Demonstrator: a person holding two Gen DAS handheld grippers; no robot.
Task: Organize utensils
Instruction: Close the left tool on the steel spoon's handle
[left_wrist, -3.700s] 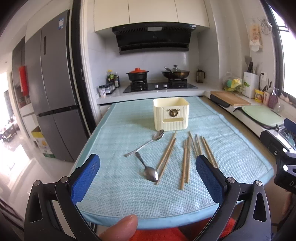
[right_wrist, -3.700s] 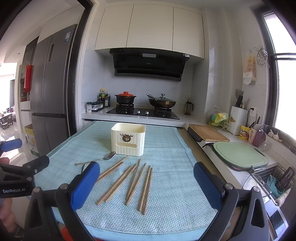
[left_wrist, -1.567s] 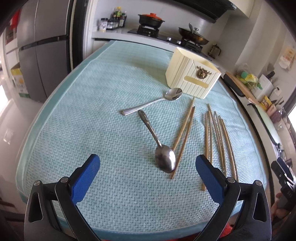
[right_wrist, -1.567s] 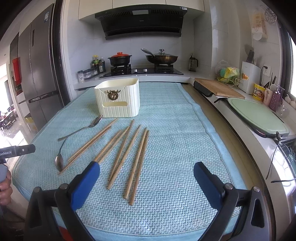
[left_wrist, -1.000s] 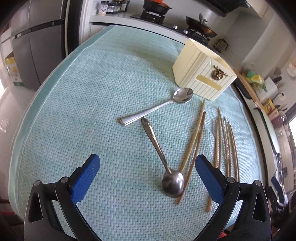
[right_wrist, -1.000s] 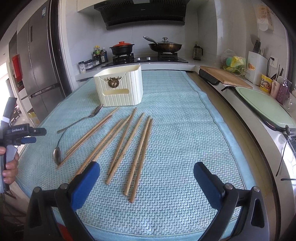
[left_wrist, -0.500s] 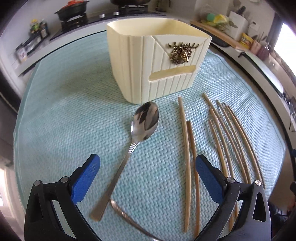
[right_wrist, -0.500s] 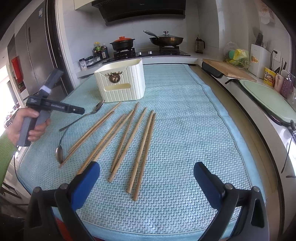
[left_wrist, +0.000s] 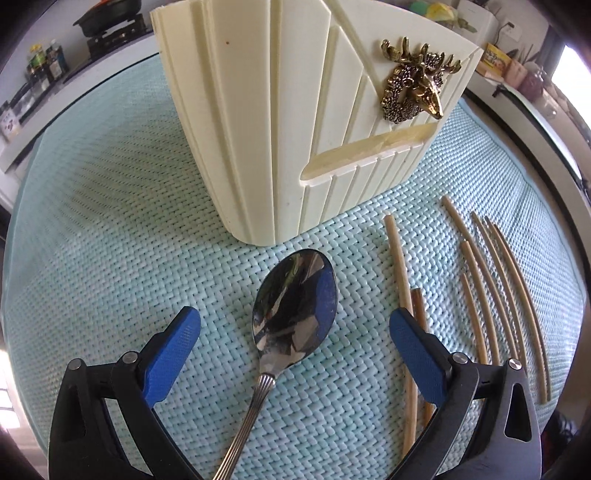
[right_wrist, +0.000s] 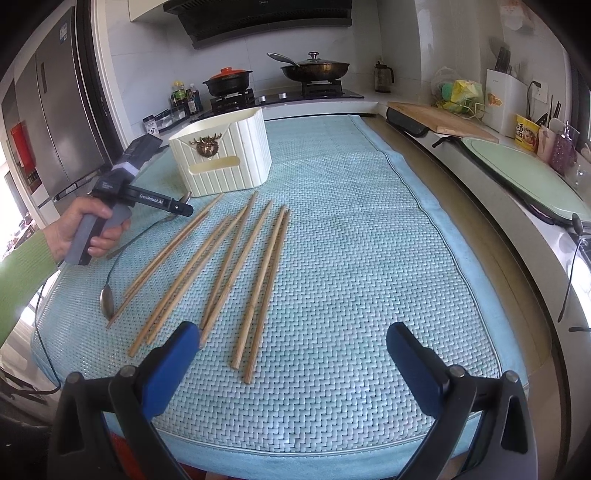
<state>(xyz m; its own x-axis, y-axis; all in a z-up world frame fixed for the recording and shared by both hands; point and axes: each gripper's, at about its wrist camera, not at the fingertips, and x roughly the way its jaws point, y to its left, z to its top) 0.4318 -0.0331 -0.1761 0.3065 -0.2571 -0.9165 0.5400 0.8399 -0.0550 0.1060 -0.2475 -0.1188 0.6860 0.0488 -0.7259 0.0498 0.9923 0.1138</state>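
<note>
Between the wide-spread fingers of the left gripper (left_wrist: 294, 334) lies a spoon (left_wrist: 293, 314) on the mat (left_wrist: 110, 258) — bowl just short of the holder (left_wrist: 280, 122); step looks like spoon pickup; next: descend, close on the neck; right gripper (right_wrist: 288, 350) open, idle above the chopsticks (right_wrist: 221, 266).

We see a cream ribbed plastic utensil holder (left_wrist: 280, 122) standing on a pale blue woven mat (right_wrist: 351, 258), toward its far left. Just before it lies a shiny steel spoon (left_wrist: 293, 321), its bowl toward the holder. Right of that spoon, wooden chopsticks (right_wrist: 236, 266) lie spread side by side. A second steel spoon (right_wrist: 108, 301) lies at the mat's near left, beside the leftmost chopsticks.
</note>
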